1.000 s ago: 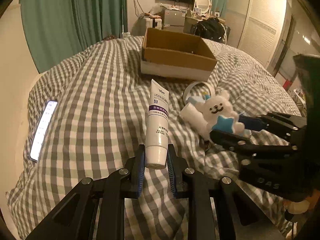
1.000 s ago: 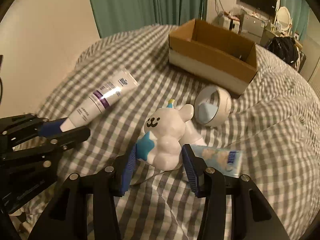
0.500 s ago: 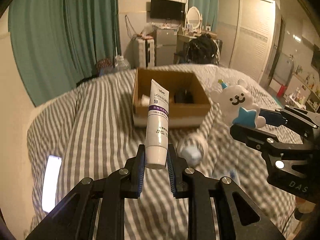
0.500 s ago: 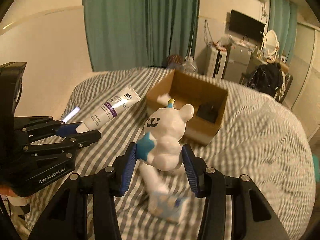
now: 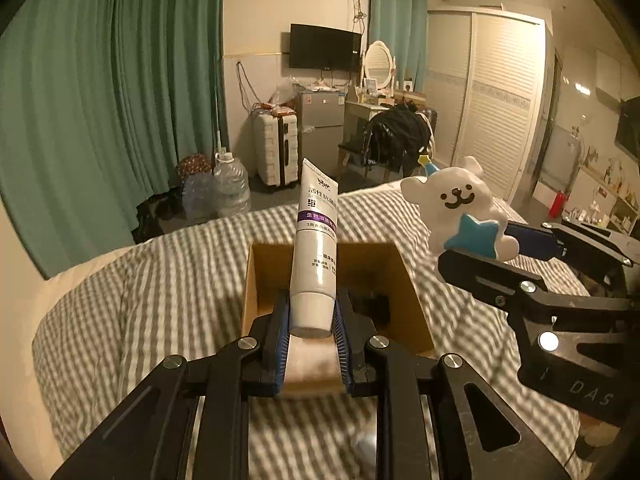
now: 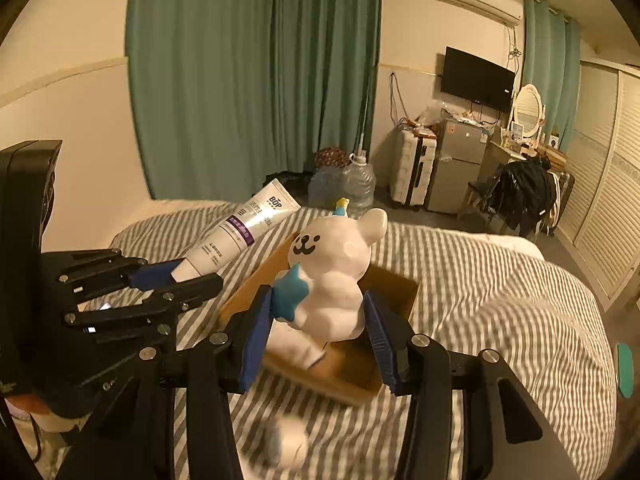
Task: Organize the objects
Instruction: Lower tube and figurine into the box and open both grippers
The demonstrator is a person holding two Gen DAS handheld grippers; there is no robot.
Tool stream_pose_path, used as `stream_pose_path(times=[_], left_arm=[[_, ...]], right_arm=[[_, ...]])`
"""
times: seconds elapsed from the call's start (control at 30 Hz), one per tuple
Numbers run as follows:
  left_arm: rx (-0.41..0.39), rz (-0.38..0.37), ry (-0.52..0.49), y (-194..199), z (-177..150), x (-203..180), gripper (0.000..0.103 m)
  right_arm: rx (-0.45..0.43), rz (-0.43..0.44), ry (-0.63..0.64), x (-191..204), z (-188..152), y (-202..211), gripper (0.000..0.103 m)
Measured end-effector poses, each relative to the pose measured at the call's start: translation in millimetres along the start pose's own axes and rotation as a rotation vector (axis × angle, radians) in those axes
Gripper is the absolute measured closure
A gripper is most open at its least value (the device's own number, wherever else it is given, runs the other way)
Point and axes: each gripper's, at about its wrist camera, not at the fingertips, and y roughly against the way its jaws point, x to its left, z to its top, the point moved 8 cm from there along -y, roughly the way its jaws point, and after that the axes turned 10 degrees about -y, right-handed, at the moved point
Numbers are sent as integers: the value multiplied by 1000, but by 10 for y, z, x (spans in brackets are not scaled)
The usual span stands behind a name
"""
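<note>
My left gripper (image 5: 312, 340) is shut on a white tube with a purple band (image 5: 316, 248), held upright over the open cardboard box (image 5: 256, 280) on the checked bed. My right gripper (image 6: 320, 332) is shut on a white bear figure with a blue star (image 6: 332, 276), held above the same box (image 6: 396, 292). Each gripper shows in the other's view: the right one with the bear (image 5: 456, 208) at the right, the left one with the tube (image 6: 240, 232) at the left. Inside the box lie a dark object (image 5: 376, 304) and a pale item (image 6: 292, 344).
The grey checked bedspread (image 5: 160, 288) surrounds the box. A blurred white round object (image 6: 288, 444) lies on the bed near me. Beyond the bed stand green curtains, water jugs (image 5: 228, 188), a suitcase, a small fridge and a chair with a black bag.
Both grippers have risen and moved forward with their objects, from low over the bed to above the cardboard box. The box now sits directly under the fingers.
</note>
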Motion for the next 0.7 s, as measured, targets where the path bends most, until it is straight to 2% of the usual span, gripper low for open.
stream_pose_path(times=[0.2, 0.37, 0.5, 0.7], left_arm=[[23, 20, -13, -653, 171, 63, 83], [119, -2, -14, -1250, -86, 69, 82], [205, -4, -33, -1605, -343, 21, 83], [251, -14, -38, -1781, -534, -88, 83]], right_arm=[[-3, 2, -30, -279, 325, -495, 57], [25, 11, -72, -508, 369, -1025, 57], [80, 18, -104, -588, 145, -1441, 57], [186, 6, -122, -751, -270, -1859, 57]])
